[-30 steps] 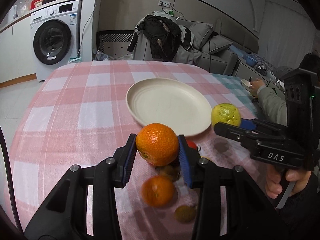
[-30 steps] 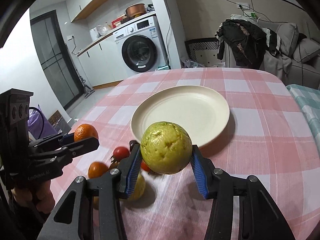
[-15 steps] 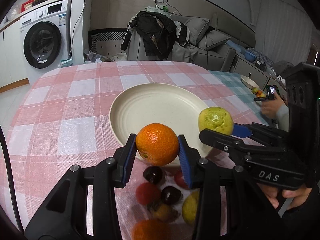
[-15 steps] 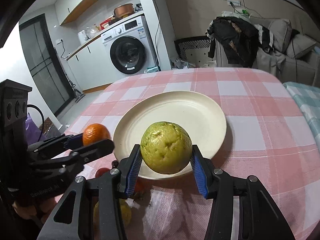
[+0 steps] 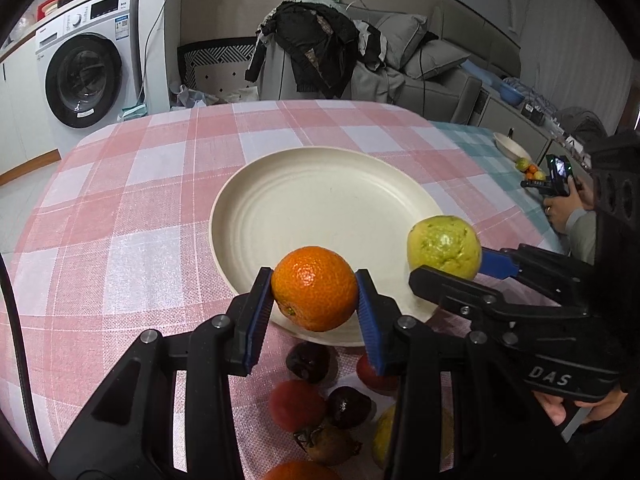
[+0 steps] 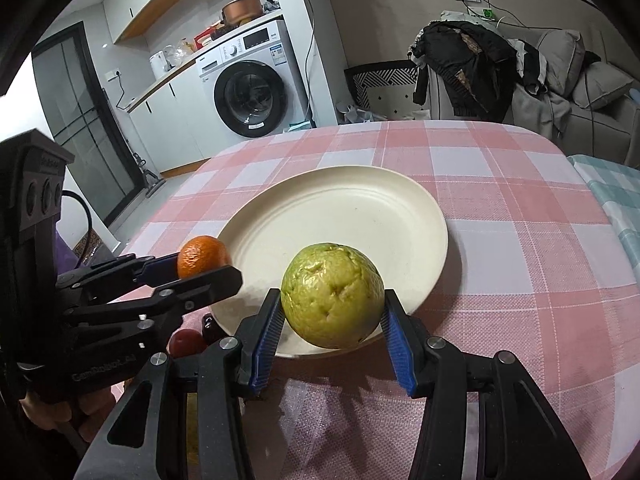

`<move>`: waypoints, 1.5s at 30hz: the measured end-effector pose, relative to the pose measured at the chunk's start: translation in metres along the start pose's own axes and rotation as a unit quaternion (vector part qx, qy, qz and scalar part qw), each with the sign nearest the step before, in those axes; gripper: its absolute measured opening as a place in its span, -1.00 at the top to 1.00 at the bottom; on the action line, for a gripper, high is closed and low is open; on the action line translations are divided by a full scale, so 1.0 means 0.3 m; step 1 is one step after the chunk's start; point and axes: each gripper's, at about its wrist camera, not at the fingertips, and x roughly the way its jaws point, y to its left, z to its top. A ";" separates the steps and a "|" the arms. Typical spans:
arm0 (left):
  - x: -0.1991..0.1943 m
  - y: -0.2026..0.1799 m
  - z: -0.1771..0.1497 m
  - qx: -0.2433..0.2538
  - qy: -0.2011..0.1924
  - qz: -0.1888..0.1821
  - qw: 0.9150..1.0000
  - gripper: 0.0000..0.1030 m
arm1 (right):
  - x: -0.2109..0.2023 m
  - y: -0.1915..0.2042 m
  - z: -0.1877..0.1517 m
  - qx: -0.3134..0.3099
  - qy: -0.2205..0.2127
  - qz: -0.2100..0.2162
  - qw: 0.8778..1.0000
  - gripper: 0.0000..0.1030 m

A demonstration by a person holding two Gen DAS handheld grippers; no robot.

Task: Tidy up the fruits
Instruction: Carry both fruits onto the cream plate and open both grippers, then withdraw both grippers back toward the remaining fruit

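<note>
An orange (image 5: 315, 288) is pinched between the blue pads of my left gripper (image 5: 315, 300), held above the near rim of the cream plate (image 5: 320, 204). My right gripper (image 6: 332, 316) is shut on a yellow-green guava (image 6: 331, 295), which hangs over the plate's (image 6: 360, 216) near edge. In the right wrist view the orange (image 6: 203, 256) and left gripper (image 6: 200, 270) show at the left of the plate. From the left wrist view the guava (image 5: 444, 248) and right gripper (image 5: 452, 264) sit at the plate's right. The plate holds nothing.
Loose fruit lies on the pink checked cloth (image 5: 120, 240) below my left gripper: dark plums (image 5: 308, 362), a red fruit (image 5: 296, 404), a yellow fruit (image 5: 384, 436) and another orange (image 5: 300, 472). A person's hand (image 5: 564, 208) with a device is at the far right.
Both grippers have carried their fruit forward toward the plate; the orange and guava now hang over its near rim. The loose fruit has slid lower in the left view.
</note>
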 end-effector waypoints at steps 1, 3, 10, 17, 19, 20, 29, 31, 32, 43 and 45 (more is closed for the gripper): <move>0.005 -0.001 0.000 0.000 0.002 0.001 1.000 0.27 | -0.001 -0.002 0.000 0.001 0.000 0.002 1.000 0.03; 0.014 -0.003 0.001 0.000 0.006 0.002 1.000 0.27 | -0.002 -0.003 0.001 0.000 -0.001 0.001 1.000 0.03; 0.045 -0.008 0.004 0.005 0.022 0.010 1.000 0.27 | 0.004 -0.005 0.002 -0.001 0.000 -0.002 1.000 0.03; 0.073 0.002 0.021 0.003 0.038 0.017 0.999 0.27 | 0.006 -0.002 0.002 0.000 -0.002 0.001 1.000 0.03; 0.076 -0.001 0.023 0.007 0.039 0.021 0.999 0.27 | 0.007 0.001 0.002 0.000 -0.001 0.001 1.000 0.03; 0.079 -0.002 0.023 0.008 0.041 0.022 0.999 0.27 | 0.006 0.004 0.002 -0.002 -0.002 -0.001 1.000 0.03; 0.029 0.002 0.023 -0.002 0.023 0.010 1.000 0.24 | -0.013 -0.005 0.001 -0.001 -0.019 0.000 1.000 0.02; -0.001 0.001 0.023 -0.002 0.013 0.009 1.000 0.06 | -0.029 -0.011 0.000 0.005 -0.026 -0.002 1.000 -0.16; -0.019 0.003 0.023 -0.003 0.009 0.011 1.000 -0.15 | -0.029 -0.011 0.000 0.005 -0.026 -0.002 1.000 -0.26; -0.312 0.078 -0.038 -0.021 -0.053 0.023 0.998 -0.90 | -0.141 0.019 -0.034 0.001 -0.057 -0.007 0.998 -1.00; -0.358 0.091 -0.057 -0.027 -0.066 0.021 0.997 -0.98 | -0.157 0.037 -0.045 -0.013 -0.051 -0.017 0.998 -1.00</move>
